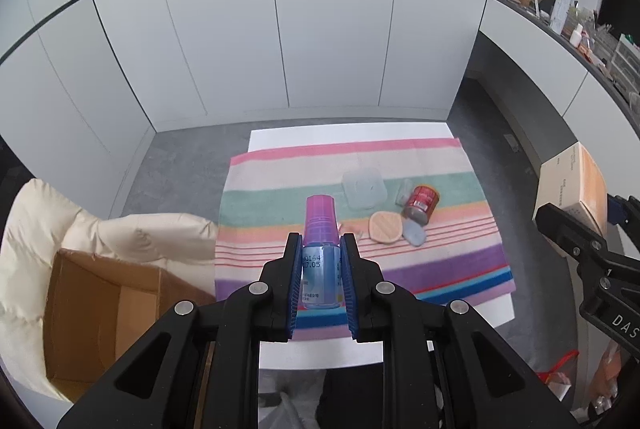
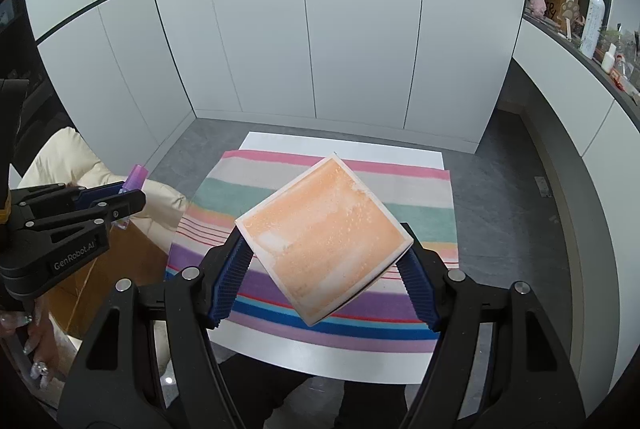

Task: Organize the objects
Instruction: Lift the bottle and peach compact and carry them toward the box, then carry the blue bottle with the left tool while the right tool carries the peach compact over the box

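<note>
My left gripper [image 1: 320, 249] is shut on a small blue bottle with a purple cap [image 1: 319, 229], held above the striped towel [image 1: 280, 205]. My right gripper [image 2: 326, 261] is shut on a flat orange and white box [image 2: 324, 237], held tilted above the towel [image 2: 416, 213]. In the left wrist view the box [image 1: 576, 181] shows at the right edge with the right gripper [image 1: 580, 241]. In the right wrist view the left gripper [image 2: 124, 197] shows at the left with the purple cap [image 2: 135, 177]. On the towel lie a red can [image 1: 421, 207] on its side, a clear lid [image 1: 365, 187], a peach puff [image 1: 385, 225] and a grey-blue puff [image 1: 415, 233].
An open cardboard box [image 1: 100, 313] stands left of the white table [image 1: 320, 353], against a cream padded jacket [image 1: 48, 225]. White cabinet doors fill the back. A dark shelf [image 1: 560, 17] at the right holds bottles and small items.
</note>
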Demonstrator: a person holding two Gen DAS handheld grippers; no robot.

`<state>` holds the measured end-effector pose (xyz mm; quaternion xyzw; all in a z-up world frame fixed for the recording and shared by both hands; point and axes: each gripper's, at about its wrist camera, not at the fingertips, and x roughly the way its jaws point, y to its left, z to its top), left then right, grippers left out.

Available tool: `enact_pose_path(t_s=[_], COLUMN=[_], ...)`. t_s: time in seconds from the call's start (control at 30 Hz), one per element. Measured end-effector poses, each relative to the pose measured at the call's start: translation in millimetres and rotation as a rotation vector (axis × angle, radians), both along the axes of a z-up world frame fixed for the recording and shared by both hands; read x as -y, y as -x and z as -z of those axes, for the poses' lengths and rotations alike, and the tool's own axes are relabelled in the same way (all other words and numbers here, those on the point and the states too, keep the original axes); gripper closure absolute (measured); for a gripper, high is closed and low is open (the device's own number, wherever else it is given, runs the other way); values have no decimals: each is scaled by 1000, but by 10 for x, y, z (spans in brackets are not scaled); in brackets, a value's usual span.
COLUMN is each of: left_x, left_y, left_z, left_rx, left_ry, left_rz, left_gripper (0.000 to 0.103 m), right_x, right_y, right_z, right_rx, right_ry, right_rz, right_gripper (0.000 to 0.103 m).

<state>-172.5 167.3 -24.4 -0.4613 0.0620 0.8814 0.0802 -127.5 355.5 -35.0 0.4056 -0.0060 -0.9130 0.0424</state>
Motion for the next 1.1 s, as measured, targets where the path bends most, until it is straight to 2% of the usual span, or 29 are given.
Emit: enact_pose_path(t_s=[0.3,0.4,0.77,0.9,1.1], left_x=[72,56,179,315,434], left_y=[-437,-627,-1201,-1299,-1309], left_z=[9,26,196,305,421], left_rx=[-1,-16,-10,27,50], left_ry=[-16,5,11,-15,0], left_rz=[20,39,54,43,27], left_gripper=[84,84,84,84,84], right_x=[-13,-20,-88,-125,-201], right_y=[-409,-558,-1082,-1265,-1402], right_z=[130,194,444,580,710], right_rx=[9,13,47,79,117], right_ry=[30,35,36,59,79], right_rz=[-8,-9,13,12,25], right_gripper=[30,30,30,30,30])
